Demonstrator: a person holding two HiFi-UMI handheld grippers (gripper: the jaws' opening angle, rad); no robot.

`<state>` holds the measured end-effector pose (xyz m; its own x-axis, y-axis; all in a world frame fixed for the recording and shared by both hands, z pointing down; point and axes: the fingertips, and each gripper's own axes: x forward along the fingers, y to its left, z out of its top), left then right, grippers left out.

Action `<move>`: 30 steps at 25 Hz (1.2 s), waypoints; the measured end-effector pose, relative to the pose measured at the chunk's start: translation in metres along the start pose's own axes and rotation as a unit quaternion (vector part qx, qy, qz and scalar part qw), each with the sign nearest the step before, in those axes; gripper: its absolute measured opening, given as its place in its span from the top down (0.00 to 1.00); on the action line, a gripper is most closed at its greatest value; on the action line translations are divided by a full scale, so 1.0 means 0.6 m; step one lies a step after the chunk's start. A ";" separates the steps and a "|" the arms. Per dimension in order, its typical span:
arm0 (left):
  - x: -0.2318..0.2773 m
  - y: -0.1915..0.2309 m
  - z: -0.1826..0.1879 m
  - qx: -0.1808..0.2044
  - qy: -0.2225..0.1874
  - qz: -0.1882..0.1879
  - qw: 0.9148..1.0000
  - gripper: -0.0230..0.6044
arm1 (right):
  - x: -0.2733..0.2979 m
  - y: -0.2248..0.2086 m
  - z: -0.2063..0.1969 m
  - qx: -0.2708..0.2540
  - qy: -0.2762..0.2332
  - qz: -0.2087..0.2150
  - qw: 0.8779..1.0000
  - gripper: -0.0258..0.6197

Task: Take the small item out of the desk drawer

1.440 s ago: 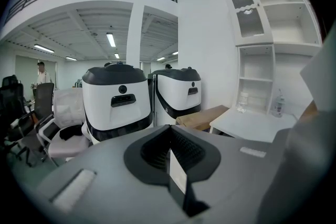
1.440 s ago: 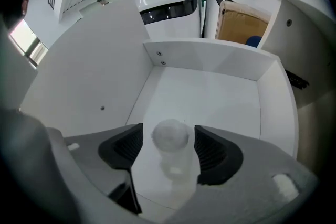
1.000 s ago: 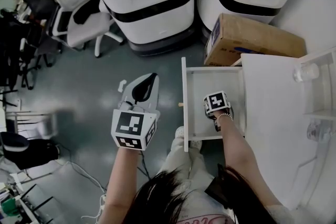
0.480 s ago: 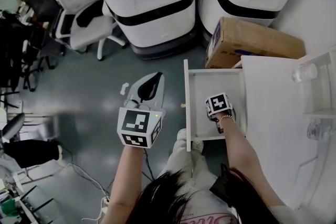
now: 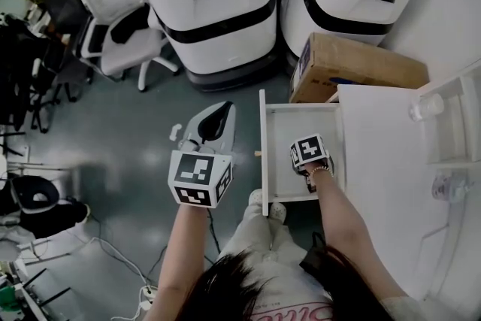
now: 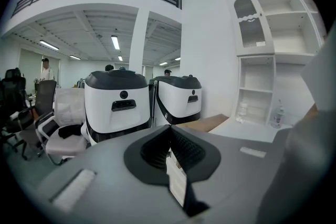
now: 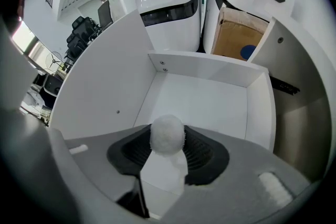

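Grey floor (image 5: 113,162); office chairs (image 5: 124,41); cardboard box (image 5: 361,68); white shelving (image 6: 257,81), possibly built-in.

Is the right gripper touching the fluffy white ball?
Touching. The right gripper view shows the right gripper with its jaws pressed against both sides of the fluffy white ball, no gap.

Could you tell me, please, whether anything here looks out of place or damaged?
Nothing stands out. The drawer is pulled open squarely and looks undamaged, and the right gripper holds a white fluffy ball cleanly between its jaws inside it. Nothing is spilled.
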<state>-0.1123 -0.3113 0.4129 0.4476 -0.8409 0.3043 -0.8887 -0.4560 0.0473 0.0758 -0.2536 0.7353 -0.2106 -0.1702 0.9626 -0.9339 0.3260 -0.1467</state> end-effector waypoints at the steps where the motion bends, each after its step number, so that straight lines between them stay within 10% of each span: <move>1: -0.001 0.000 0.004 -0.001 -0.003 0.001 1.000 0.94 | -0.005 0.002 0.002 0.001 -0.003 0.001 1.000 0.70; 30: -0.052 -0.010 0.071 -0.016 -0.056 0.024 0.998 0.94 | -0.175 0.037 0.036 -0.027 -0.085 0.017 0.996 0.70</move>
<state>-0.1167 -0.2951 0.3627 0.4106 -0.8900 0.1983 -0.9115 -0.4060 0.0652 0.0709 -0.2482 0.6259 -0.2913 -0.3111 0.9047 -0.9097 0.3827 -0.1613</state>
